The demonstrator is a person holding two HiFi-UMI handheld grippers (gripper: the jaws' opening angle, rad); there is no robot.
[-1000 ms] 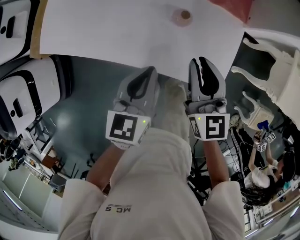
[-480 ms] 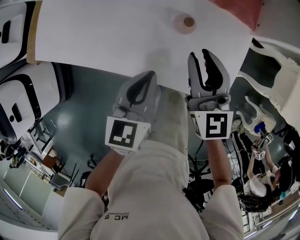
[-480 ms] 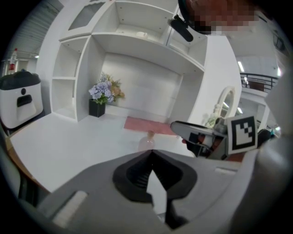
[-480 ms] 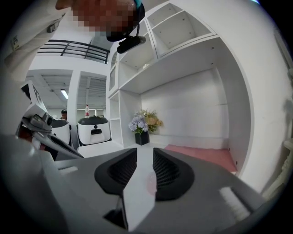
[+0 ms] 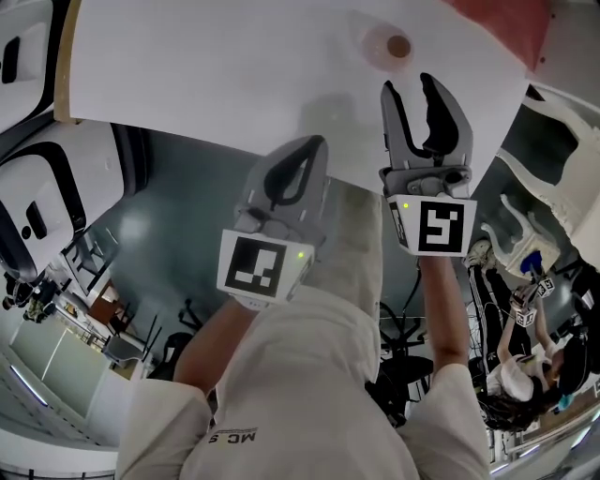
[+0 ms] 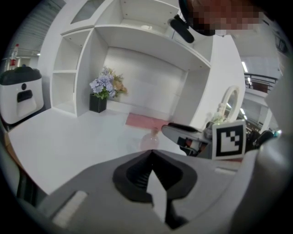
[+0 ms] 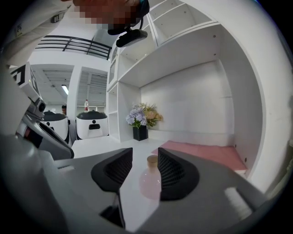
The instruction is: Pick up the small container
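Note:
The small container (image 5: 389,45) is a round, pale pink bottle with a tan cap, standing on the white tabletop (image 5: 216,66). My right gripper (image 5: 412,89) hovers just short of it and is open; its jaws have just been opening and nothing is between them. In the right gripper view the bottle (image 7: 150,180) shows through the gap of the right gripper (image 7: 145,160), beyond the tips. My left gripper (image 5: 309,145) is shut and empty at the table's near edge, left of the right one. In the left gripper view the bottle (image 6: 150,140) lies ahead of the left gripper (image 6: 151,153).
A pink mat (image 5: 502,23) lies behind the bottle at the far right. A black vase of purple flowers (image 6: 103,93) stands at the back by white shelves (image 6: 68,73). White chairs (image 5: 572,122) stand right of the table. Another person (image 5: 525,366) is at lower right.
Both grippers have moved forward and down toward the table. The right jaws have spread wider. The bottle now sits closer to the right gripper's tips.

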